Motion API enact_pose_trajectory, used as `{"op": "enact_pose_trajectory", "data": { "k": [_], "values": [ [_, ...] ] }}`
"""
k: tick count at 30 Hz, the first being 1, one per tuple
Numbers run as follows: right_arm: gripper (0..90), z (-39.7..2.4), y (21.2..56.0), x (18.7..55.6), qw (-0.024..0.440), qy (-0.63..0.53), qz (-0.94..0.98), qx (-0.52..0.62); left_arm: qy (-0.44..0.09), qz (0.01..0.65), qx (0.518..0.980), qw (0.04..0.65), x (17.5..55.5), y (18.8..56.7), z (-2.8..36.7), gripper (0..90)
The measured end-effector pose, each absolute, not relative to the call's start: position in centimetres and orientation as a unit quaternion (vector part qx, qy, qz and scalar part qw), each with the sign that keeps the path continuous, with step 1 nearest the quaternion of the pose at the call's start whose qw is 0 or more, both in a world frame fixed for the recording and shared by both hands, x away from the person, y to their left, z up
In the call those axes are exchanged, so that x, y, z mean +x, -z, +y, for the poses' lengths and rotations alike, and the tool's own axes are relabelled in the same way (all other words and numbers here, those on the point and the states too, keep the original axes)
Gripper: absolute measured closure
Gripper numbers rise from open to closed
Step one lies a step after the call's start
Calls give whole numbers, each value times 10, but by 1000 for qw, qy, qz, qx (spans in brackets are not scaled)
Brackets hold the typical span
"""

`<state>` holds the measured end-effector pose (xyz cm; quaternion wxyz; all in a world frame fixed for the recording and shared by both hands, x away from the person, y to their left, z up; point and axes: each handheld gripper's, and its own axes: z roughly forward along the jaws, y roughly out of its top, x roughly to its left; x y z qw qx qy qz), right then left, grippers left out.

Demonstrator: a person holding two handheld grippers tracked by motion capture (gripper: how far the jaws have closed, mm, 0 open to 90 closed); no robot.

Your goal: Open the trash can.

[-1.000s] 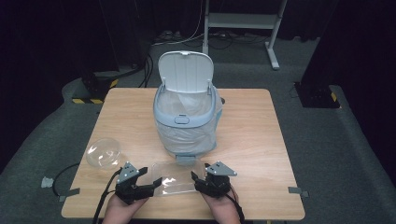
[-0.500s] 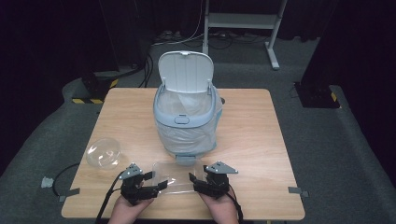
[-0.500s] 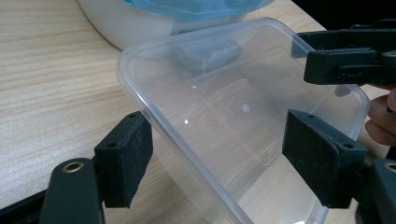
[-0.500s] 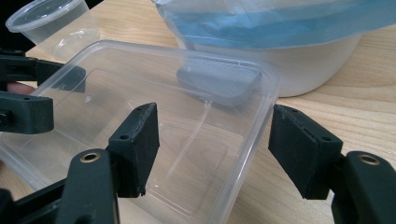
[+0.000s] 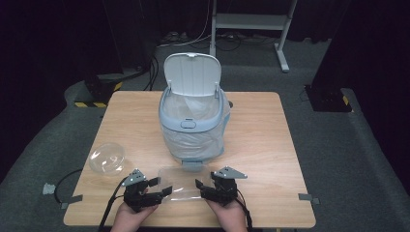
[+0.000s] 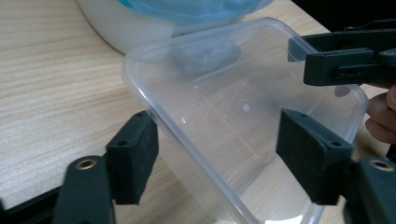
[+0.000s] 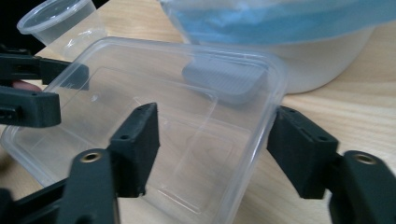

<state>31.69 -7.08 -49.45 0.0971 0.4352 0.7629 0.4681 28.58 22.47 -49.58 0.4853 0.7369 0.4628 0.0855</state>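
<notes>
A clear rectangular plastic container (image 5: 183, 182) lies on the wooden table (image 5: 261, 145) near its front edge, just before a bin. My left gripper (image 5: 162, 187) is at its left end. In the left gripper view the jaws (image 6: 223, 144) straddle the container's rim (image 6: 154, 119), one pad outside, the other over the inside; they have just been closing but stay open. My right gripper (image 5: 200, 189) is at the right end. Its jaws (image 7: 217, 140) straddle that rim (image 7: 261, 140) and have just closed a little, without pressing it.
A pale blue pedal bin (image 5: 193, 121) with its lid up and a clear liner stands mid-table, its pedal close to the container. A round clear plastic bowl (image 5: 106, 158) lies at the front left. Cables trail from both grippers toward the front edge.
The left gripper's jaws have drawn slightly closer around the container's left end. Both hands and the container keep their places.
</notes>
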Motion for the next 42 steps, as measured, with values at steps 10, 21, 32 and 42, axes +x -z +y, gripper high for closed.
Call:
{"op": "enact_pose_trajectory", "data": {
  "k": [10,21,32,42],
  "values": [
    [547,-76,483,305,137,-477,763,415,-136,454,734,486,273,486,230,563],
    [763,-68,476,290,175,-481,770,381,-185,456,719,491,257,482,246,745],
    [778,-67,462,277,214,-504,757,356,-206,440,700,524,250,466,248,751],
    [776,-78,446,268,245,-535,730,346,-239,411,690,546,245,441,239,753]
  ]
}}
